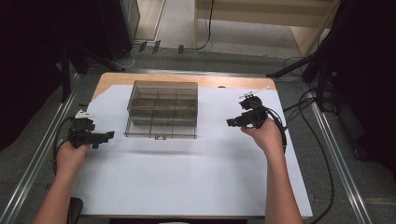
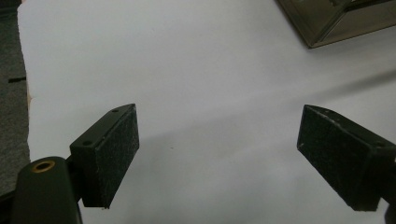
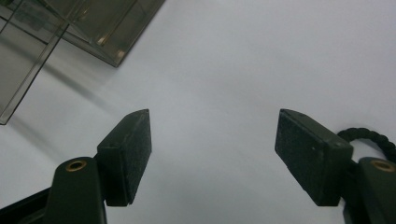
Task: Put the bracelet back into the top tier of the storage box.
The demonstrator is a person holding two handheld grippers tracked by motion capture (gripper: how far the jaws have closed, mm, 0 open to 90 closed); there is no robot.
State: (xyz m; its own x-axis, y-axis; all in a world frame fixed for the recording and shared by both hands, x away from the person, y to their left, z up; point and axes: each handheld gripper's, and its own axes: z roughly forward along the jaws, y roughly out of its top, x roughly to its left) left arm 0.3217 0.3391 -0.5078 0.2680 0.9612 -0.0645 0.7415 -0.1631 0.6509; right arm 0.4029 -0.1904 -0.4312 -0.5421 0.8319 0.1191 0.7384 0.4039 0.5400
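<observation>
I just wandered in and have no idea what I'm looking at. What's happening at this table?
A person sits at a table covered by a white sheet, holding a two-jaw tool in each hand. The left gripper and right gripper are both open and hold nothing. Between them stands a smoky clear plastic organiser box with divided compartments, its lid closed. Neither gripper touches it.

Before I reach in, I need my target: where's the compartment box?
High view: the compartment box sits on the white sheet, far centre, between both grippers.

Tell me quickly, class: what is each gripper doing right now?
Left gripper: open, holding nothing.
Right gripper: open, holding nothing.
</observation>
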